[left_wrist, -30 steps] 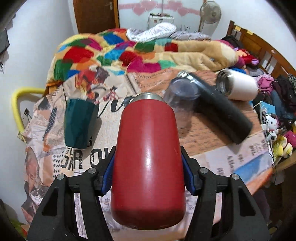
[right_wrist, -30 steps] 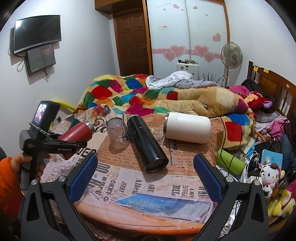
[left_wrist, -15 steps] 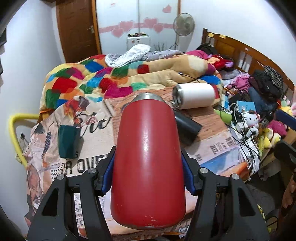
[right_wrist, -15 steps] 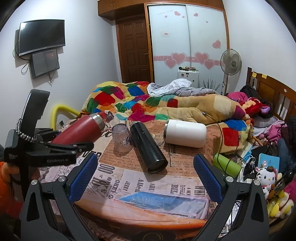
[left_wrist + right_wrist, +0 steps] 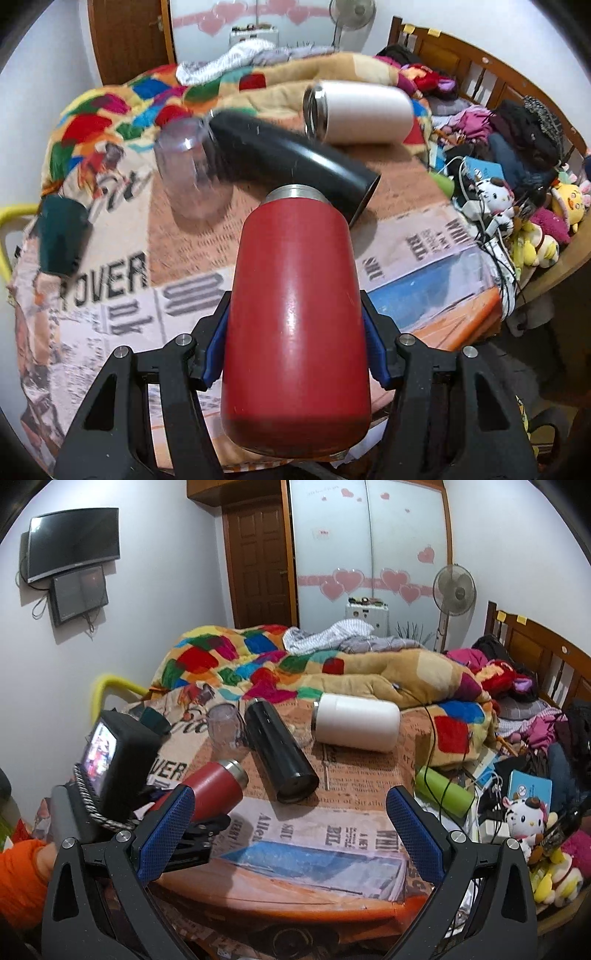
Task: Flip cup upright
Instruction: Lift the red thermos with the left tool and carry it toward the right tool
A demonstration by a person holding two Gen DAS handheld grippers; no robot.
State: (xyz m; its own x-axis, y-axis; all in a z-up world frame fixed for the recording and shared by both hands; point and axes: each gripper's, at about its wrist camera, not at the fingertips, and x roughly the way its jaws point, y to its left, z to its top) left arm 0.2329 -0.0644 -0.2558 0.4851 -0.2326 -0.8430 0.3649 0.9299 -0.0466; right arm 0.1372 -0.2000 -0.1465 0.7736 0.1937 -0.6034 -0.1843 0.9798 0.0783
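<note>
Left gripper [image 5: 295, 354] clamps the red cup [image 5: 295, 325] at frame centre — swing its base down squarely; right gripper [image 5: 291, 834] gapes, holding nothing.

Two fisheye pictures of an evenly lit indoor room, with soft, diffuse light and no harsh shadows. Both have dark rounded corners, and straight lines bow outward near the edges. The left wrist view is smeared by motion blur: the clear cup [image 5: 192, 173], green cup [image 5: 62, 236] and newsprint lettering on the desk [image 5: 424, 258] are streaky, while the red bottle [image 5: 295, 325] stays sharp and carries a pale vertical glare streak. The right wrist view is crisp; the black bottle [image 5: 279, 753] casts a faint shadow on the desk.
</note>
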